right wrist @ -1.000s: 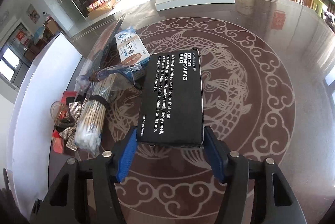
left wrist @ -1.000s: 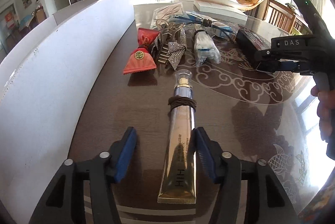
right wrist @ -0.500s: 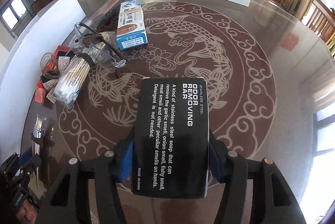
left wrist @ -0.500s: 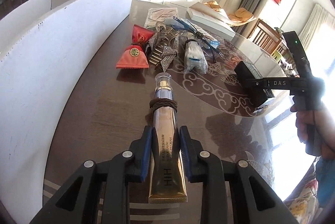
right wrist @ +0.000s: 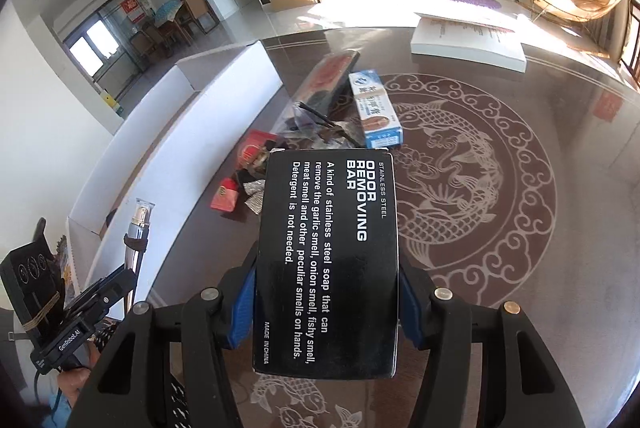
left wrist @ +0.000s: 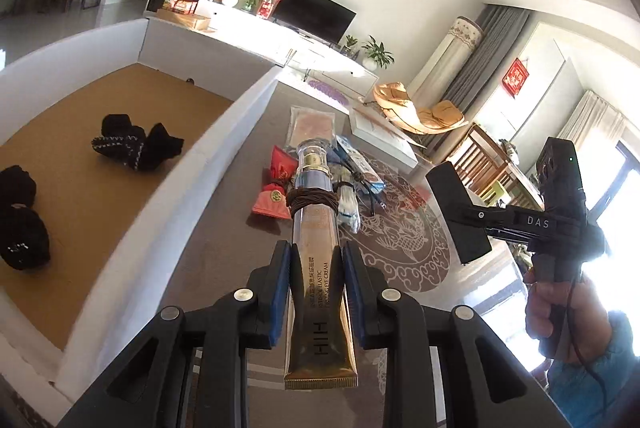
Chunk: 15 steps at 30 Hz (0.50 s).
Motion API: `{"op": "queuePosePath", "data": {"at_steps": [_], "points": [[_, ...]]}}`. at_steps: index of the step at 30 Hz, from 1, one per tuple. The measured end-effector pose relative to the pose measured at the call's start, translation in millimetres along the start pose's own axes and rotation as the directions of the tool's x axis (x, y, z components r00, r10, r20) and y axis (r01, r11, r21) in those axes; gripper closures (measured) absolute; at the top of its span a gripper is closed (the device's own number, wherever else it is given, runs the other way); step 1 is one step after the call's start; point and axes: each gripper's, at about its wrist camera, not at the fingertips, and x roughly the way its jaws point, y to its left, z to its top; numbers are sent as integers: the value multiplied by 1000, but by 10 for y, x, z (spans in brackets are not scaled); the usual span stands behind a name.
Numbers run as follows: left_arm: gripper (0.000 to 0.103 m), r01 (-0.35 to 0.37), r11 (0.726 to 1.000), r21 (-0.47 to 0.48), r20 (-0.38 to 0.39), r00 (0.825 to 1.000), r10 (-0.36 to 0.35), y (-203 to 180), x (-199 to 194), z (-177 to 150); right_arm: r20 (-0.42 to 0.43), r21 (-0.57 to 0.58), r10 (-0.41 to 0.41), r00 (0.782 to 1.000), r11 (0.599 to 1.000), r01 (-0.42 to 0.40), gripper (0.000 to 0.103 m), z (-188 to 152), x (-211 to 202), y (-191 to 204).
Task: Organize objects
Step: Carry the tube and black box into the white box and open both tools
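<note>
My left gripper point(left wrist: 316, 264) is shut on a gold eye cream tube point(left wrist: 318, 280) with a brown hair tie around its neck, held up off the table. The tube also shows in the right wrist view point(right wrist: 136, 240). My right gripper point(right wrist: 326, 292) is shut on a black odor removing bar box point(right wrist: 326, 264), lifted above the table. That box shows in the left wrist view point(left wrist: 456, 212). A white box with a cork-coloured floor point(left wrist: 92, 196) lies to the left and holds black knitted items point(left wrist: 136, 144).
On the dark patterned table point(right wrist: 500, 228) lie a red pouch point(left wrist: 272, 196), a cotton swab bundle point(left wrist: 348, 204), a blue-and-white carton point(right wrist: 376, 108), a flat packet point(left wrist: 312, 124) and a white book box point(right wrist: 468, 44). The white box wall point(right wrist: 192, 132) runs along the left.
Both grippers have risen from the table with their objects. The left gripper has lifted the tube and now sees into the white box. The right gripper has lifted the black box higher.
</note>
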Motion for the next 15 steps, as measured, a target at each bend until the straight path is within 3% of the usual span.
{"op": "queuePosePath", "data": {"at_steps": [4,7,11,14,15], "points": [[77,-100,992,-79,81,991,106,512,-447,470,1,-100,163,987,982,-162,44,291,224,946],[77,-225,964,-143,70,969,237,1036,-634,733,-20,-187,257,966,948,-256,44,399,457,1735],[77,-375,916,-143,-11,926,378,1517,-617,905,-88,-280,302,949,907,-315,44,375,870,2570],[75,-453,877,-159,-116,891,439,1783,-477,880,-162,-305,301,940,891,-337,42,273,1236,2904],[71,-470,866,-169,-140,881,451,1844,-441,847,-178,-307,288,941,892,-331,36,238,1327,2948]]}}
